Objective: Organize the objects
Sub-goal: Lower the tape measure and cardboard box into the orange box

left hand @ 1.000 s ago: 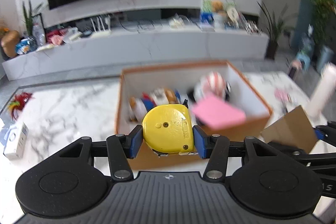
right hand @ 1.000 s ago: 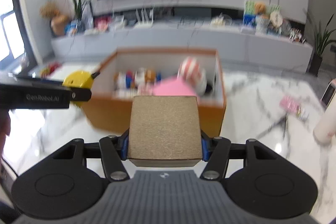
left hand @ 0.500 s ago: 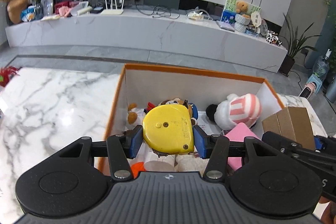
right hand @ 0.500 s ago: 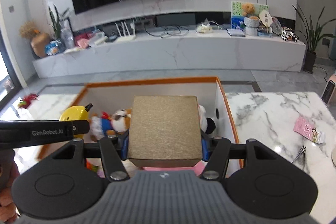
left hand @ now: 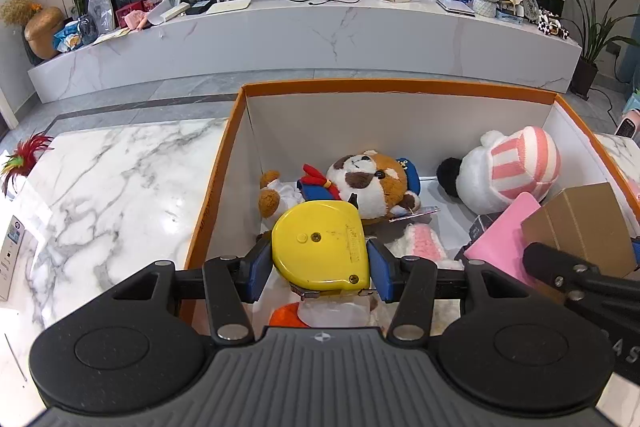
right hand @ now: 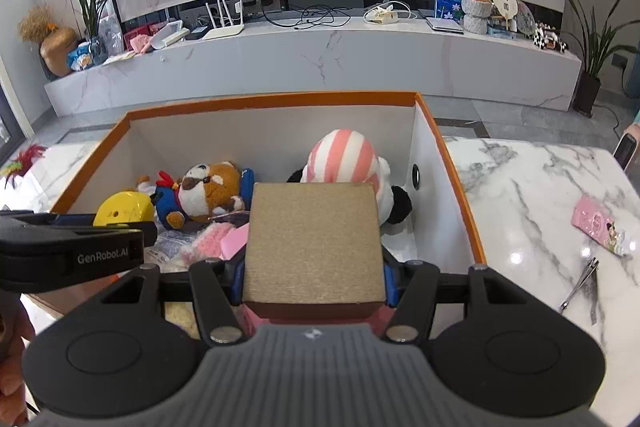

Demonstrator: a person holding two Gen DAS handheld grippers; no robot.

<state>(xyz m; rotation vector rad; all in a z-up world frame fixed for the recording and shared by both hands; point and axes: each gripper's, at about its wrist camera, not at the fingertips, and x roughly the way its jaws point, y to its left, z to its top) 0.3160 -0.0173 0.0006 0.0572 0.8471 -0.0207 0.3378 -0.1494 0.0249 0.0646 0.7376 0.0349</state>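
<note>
Hovering over the orange-rimmed box [left hand: 400, 85], the left gripper [left hand: 320, 263] clamps a yellow tape measure [left hand: 320, 245] between its blue pads, above the box's left part. Beside it, the right gripper [right hand: 313, 277] squeezes a brown cardboard box [right hand: 313, 243] over the right part. Inside lie a brown-and-white plush [left hand: 370, 183], a pink-striped plush [left hand: 510, 167] and a pink flat item [left hand: 502, 239]. Out on the marble bench [right hand: 532, 195] rest a pink packet [right hand: 600, 225] and nail clippers [right hand: 580, 285].
</note>
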